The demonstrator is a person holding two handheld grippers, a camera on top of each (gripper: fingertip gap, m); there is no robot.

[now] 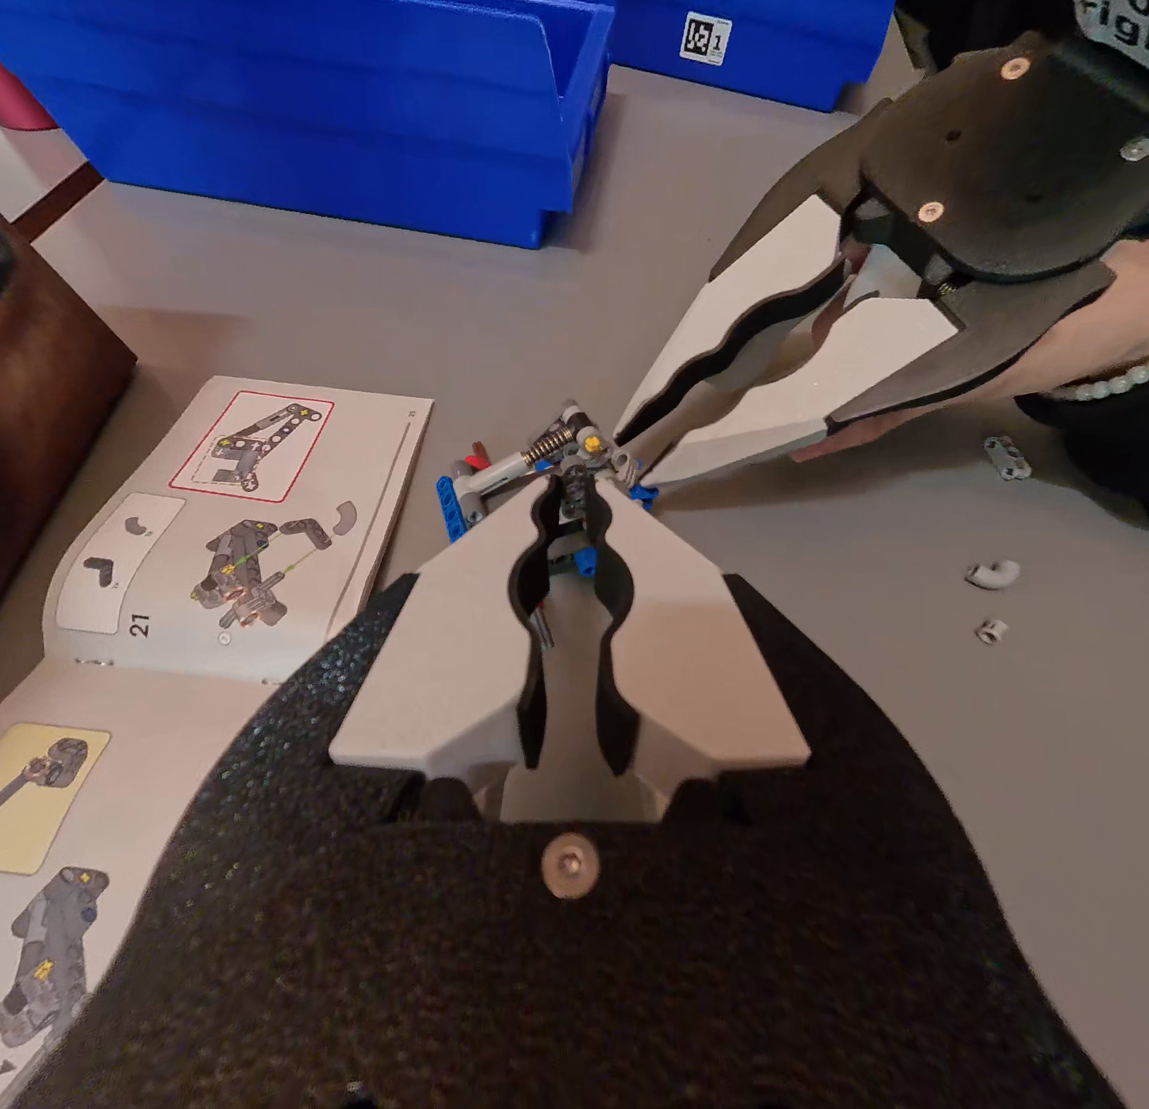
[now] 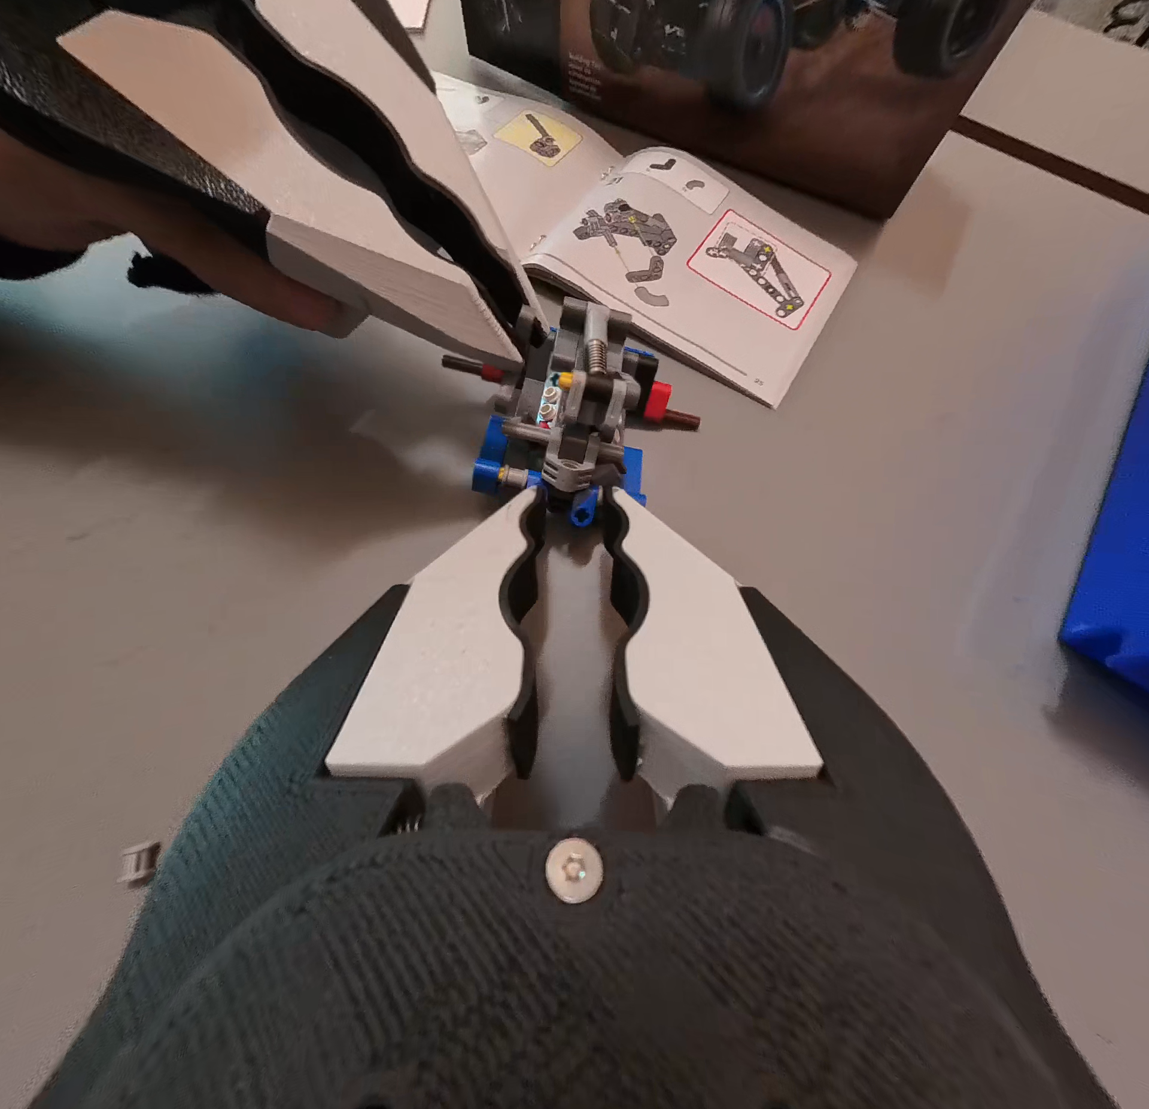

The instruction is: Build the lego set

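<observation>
Item: small toy-brick assembly [image 2: 562, 407], grey beams on a blue base, with a coil-spring strut, red bushes and dark axles; it sits on the grey bench [image 2: 808, 550], centre of both views.
Left hand-held gripper [image 1: 575, 485]: clamped on a dark grey ribbed upright piece of the assembly, pads pressing from both sides; seen from the right wrist, it comes in from 10 o'clock.
Right hand-held gripper [image 2: 569, 498]: fingertips a little apart, flanking a blue pin [image 2: 583, 512] at the assembly's near end; no pad visibly presses on it.
Instruction booklet [image 1: 249, 519]: open, at 9 o'clock of the assembly in the left wrist view, just beside it.
Blue storage bins [image 1: 348, 103]: at 11 to 12 o'clock, well apart.
Product box [image 2: 777, 53]: behind the booklet.
Loose grey parts [image 1: 992, 572]: at 3 o'clock on the bench, apart from the assembly.
Risk, judged: the single narrow hold may let the assembly pivot or a piece pop off if the right fingertips push off-axis; the blue pin could slip free, since it is not gripped.
</observation>
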